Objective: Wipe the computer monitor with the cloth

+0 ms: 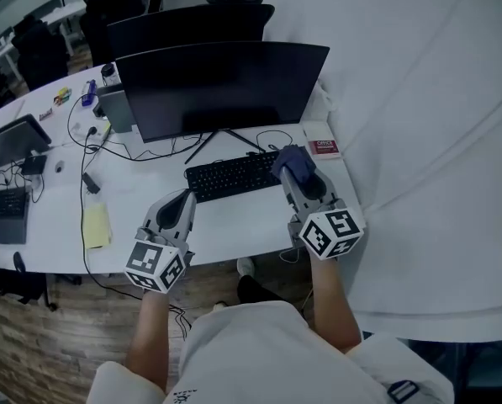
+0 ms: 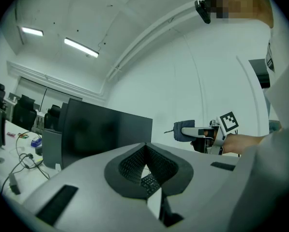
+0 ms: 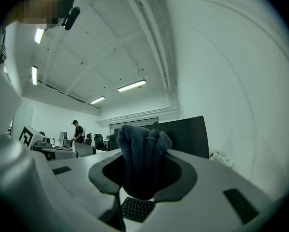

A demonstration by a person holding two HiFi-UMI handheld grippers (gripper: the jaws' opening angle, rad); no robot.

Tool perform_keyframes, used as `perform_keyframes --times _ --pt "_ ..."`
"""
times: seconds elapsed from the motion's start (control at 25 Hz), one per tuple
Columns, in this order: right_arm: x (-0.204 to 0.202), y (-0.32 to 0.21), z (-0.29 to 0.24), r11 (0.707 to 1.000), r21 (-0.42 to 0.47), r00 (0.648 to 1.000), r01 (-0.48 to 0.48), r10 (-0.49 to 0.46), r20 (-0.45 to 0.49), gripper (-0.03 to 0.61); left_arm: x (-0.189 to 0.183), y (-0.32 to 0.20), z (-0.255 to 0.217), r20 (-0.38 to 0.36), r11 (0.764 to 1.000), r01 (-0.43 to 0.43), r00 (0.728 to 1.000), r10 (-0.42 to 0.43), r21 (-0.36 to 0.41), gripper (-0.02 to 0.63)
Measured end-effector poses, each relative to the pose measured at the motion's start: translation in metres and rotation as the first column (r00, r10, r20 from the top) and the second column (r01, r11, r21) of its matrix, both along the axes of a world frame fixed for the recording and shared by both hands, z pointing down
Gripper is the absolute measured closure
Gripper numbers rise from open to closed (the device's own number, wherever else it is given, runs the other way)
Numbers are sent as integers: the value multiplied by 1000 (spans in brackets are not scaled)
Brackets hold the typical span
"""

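A long white office surface [image 1: 234, 221] carries the dark monitor [image 1: 221, 87], which stands ahead of and above both sets of jaws, beyond a keyboard [image 1: 234, 175]. The right gripper [image 1: 294, 173] is clenched on the bunched dark cloth [image 3: 142, 153], whose folds poke out past the jaw tips. The left gripper [image 1: 183, 197] has its jaws pressed together on nothing. This looks like the approach: the next move calls for lifting the cloth forward onto the screen. The monitor's long axis runs side to side, with the screen facing the person.

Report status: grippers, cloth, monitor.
Left gripper shut, empty. Right gripper shut on cloth. Cloth short of monitor; keyboard lies in front of it.
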State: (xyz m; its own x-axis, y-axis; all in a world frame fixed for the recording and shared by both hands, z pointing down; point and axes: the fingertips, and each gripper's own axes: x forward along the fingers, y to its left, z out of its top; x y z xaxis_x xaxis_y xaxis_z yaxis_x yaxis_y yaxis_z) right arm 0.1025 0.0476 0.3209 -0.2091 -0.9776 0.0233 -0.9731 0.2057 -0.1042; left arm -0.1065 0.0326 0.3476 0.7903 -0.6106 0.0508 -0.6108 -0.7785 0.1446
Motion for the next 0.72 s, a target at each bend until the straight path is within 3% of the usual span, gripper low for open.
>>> perform_keyframes --times 0.24,0.44,0.72 --pt "56 -53 -30 997 67 998 -49 51 -27 439 51 -54 -28 11 998 -15 1000 14 65 607" --pt "111 -102 -57 987 125 994 -103 106 -21 439 107 -88 -47 -31 995 -67 997 70 78 607" --pt "186 -162 -94 964 206 985 -170 171 11 439 172 -130 -52 -34 991 -105 994 108 83 607"
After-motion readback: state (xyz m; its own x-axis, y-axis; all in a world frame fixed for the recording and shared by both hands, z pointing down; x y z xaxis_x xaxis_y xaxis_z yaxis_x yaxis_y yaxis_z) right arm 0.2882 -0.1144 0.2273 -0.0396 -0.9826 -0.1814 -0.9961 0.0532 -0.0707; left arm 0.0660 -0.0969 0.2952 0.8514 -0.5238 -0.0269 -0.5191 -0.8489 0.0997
